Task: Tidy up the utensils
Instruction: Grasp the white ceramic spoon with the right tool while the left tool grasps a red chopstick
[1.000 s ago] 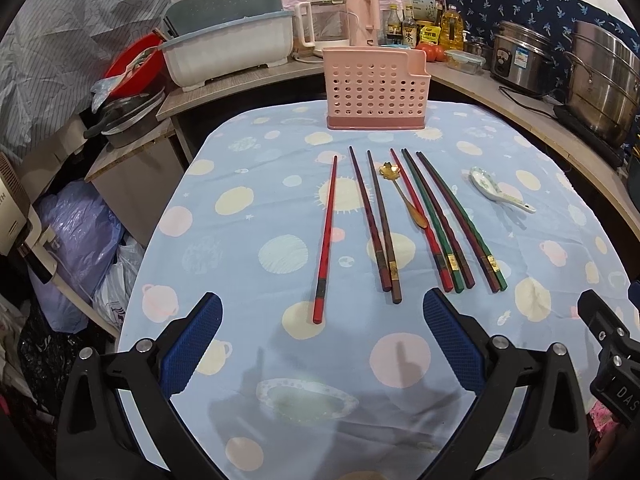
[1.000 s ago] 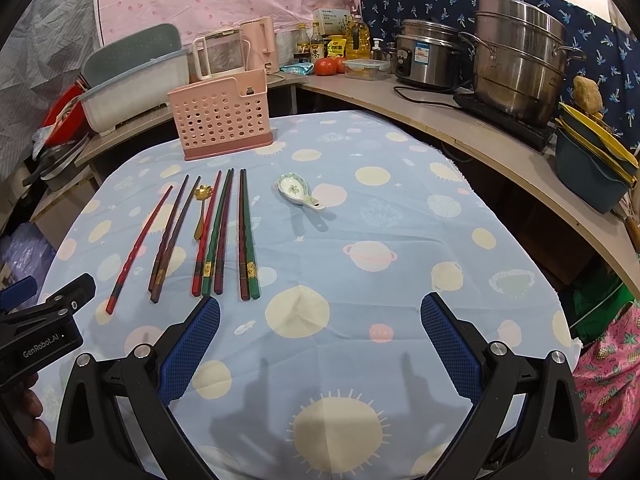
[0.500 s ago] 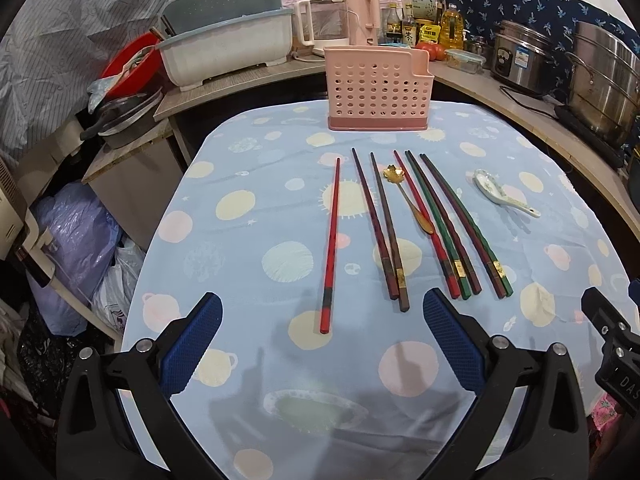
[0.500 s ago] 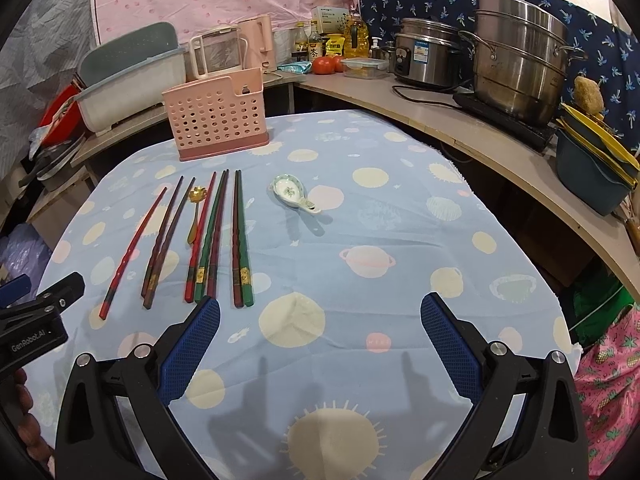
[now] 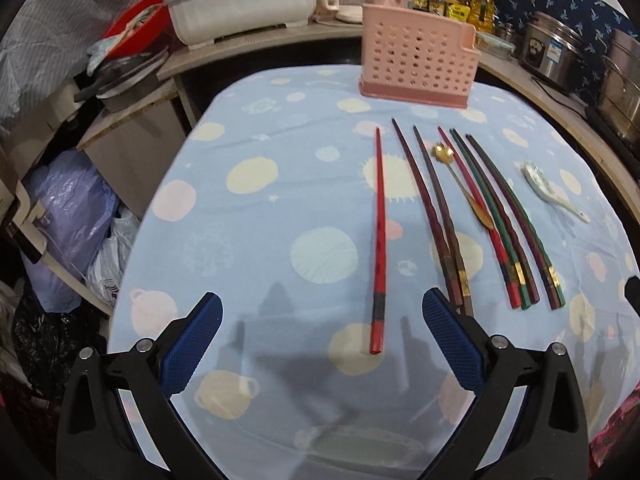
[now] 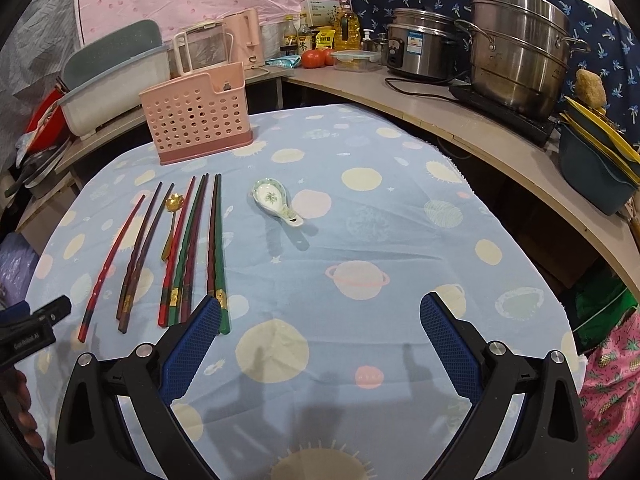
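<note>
Left gripper (image 5: 322, 330) hangs wide open and empty above the near edge of the planet-print blue tabletop (image 5: 256, 216), its blue pads bracketing the butt end of a lone red lacquered chopstick (image 5: 379, 240). Over the past second it has closed in and swung left, so the red stick that sat left of centre now lies between the jaws, though nothing is touched yet. That lines up a first pick, by the look of it.

Right gripper (image 6: 320, 336) is likewise spread wide with nothing in it, hovering lower and nearer than half a second ago; its left pad now overlaps the gold-banded ends of the green and dark chopsticks (image 6: 214, 252).

Every utensil is unmoved on the cloth: the dark brown pair (image 5: 436, 216), the small gold metal spoon (image 5: 464, 184), and the white ceramic soup spoon with floral print (image 6: 276, 200) lying apart to the right. A perforated pink plastic utensil holder (image 5: 418, 60) stands upright at the far edge, with no utensil visible in it, so sorting has evidently not begun.
</note>
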A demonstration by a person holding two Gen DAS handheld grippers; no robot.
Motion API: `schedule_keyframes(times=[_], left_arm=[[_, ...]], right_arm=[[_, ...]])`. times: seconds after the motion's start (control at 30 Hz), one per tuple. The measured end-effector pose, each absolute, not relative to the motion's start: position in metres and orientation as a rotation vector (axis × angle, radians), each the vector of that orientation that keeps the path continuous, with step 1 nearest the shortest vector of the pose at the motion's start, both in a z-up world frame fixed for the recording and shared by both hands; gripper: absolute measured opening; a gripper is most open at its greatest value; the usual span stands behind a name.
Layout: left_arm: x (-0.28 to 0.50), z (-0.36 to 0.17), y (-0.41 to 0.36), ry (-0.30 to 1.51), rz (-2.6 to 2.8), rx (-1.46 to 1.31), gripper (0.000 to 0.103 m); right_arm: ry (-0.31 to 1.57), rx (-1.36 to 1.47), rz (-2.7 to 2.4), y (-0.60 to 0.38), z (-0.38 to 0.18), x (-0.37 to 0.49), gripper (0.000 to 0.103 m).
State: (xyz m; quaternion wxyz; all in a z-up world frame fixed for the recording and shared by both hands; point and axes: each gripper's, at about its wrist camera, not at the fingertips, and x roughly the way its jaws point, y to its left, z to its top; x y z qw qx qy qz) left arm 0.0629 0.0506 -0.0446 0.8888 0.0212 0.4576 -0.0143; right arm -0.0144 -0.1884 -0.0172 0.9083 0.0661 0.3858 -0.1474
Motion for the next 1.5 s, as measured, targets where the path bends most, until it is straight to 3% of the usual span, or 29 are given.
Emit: schedule_keyframes(times=[0.13,0.23,0.27,0.4,0.5,0.7,0.87,1.27,1.5], left_arm=[[0.067,-0.057,0.041,0.992,-0.067,0.054,0.087],[0.069,-0.065,0.039,1.033,-0.099,0.039,0.072],[0.069,-0.067,0.040,1.050,-0.118,0.025,0.061],[0.067,-0.067,0.042,1.057,-0.140,0.006,0.049],[0.072,-0.066,0.043,1.059,-0.147,-0.008,0.033],[0.080,-0.066,0.044,1.067,-0.171,-0.029,0.013],[0.084,-0.066,0.044,1.076,-0.183,-0.049,0.009],[0.085,-0.067,0.047,1.077,-0.203,-0.074,0.008],[0.074,-0.057,0.050,1.052,-0.211,-0.085,0.007]], right_arm=[[0.824,0.132,-0.292,-0.187,-0.025,-0.004,0.087],[0.831,0.132,-0.289,-0.190,-0.027,0.005,0.083],[0.831,0.134,-0.290,-0.191,-0.027,0.008,0.080],[0.828,0.161,-0.288,-0.201,-0.025,0.023,0.074],[0.826,0.201,-0.270,-0.209,-0.025,0.041,0.064],[0.841,0.268,-0.230,-0.223,-0.033,0.083,0.036],[0.900,0.314,-0.184,-0.227,-0.052,0.110,0.021],[0.955,0.370,-0.121,-0.219,-0.074,0.109,0.008],[0.935,0.378,-0.119,-0.219,-0.064,0.084,0.007]])
